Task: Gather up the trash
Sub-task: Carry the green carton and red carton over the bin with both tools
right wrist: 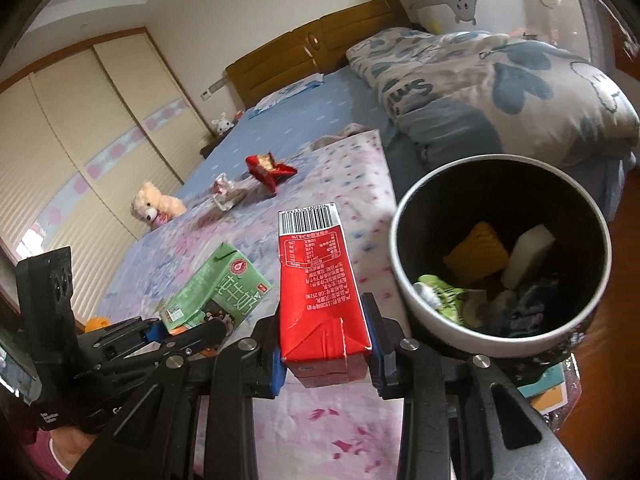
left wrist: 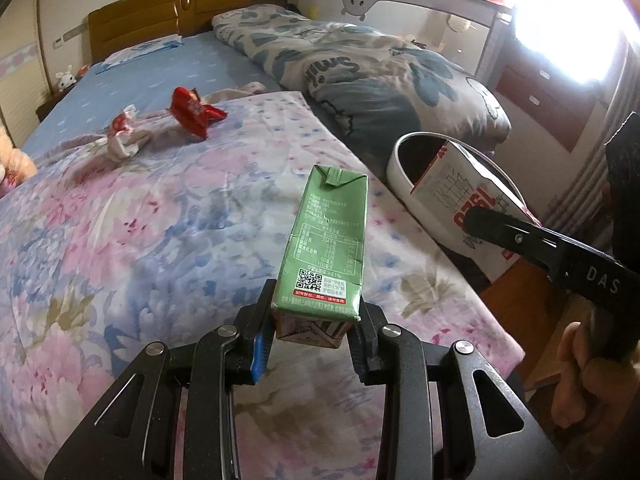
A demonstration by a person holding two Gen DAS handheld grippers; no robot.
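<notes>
A home bedroom: wooden-headboard bed (left wrist: 188, 12), floral quilt (left wrist: 160, 220), wardrobe (right wrist: 80, 140).

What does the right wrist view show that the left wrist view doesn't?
Only right wrist: the bin's contents, a yellow sponge among them, and a teddy bear.

Only left wrist: the green carton's QR-code side.

Both: the green carton in the left tongs, the red carton in the right tongs, and a red wrapper on the bed.

A green drink carton (left wrist: 332, 240) and a red carton (right wrist: 320, 292) were each held off the floral bedspread, a crumpled red wrapper (left wrist: 194, 110) and a white-red wrapper (left wrist: 122, 136) lay farther up, beside a part-filled bin (right wrist: 500, 256).
</notes>
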